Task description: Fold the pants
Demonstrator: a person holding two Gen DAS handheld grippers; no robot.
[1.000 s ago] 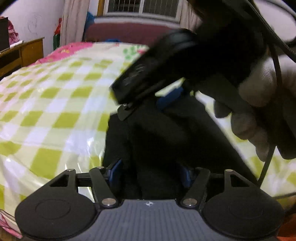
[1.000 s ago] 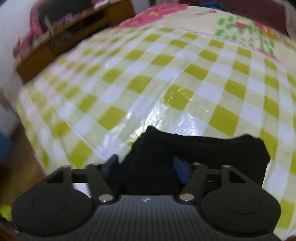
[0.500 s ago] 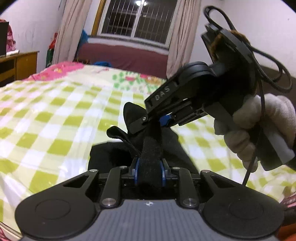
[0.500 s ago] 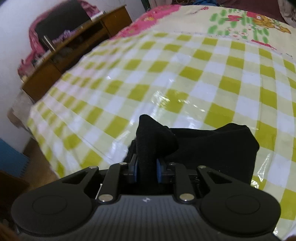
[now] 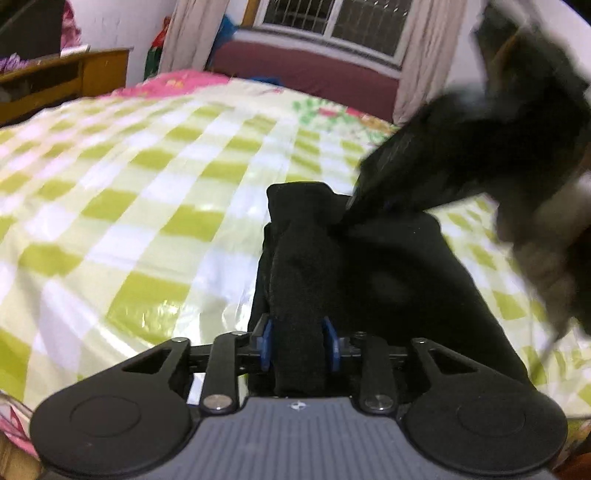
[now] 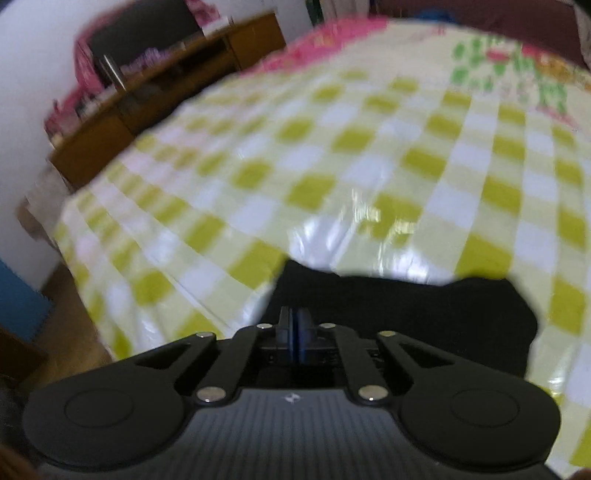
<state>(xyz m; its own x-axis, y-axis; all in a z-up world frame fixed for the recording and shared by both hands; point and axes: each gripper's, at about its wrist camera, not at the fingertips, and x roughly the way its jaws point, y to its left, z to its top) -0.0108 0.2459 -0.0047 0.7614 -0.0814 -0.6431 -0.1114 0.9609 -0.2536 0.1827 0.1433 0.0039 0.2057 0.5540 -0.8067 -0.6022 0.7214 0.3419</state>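
We see black pants (image 5: 388, 258) folded into a compact bundle; a thick bunched fold of it rises between the left fingers (image 5: 265, 343), the rest spreading beyond the right fingers (image 6: 284, 328).

A bedroom at home.
A bed (image 5: 155, 192) in checked cover, a curtained window (image 5: 332, 22) behind it, a wooden cabinet (image 5: 70, 81) beside.

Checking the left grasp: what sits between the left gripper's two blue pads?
A bunched fold of the black pants fills the gap between the left gripper pads, seen in the left wrist view.
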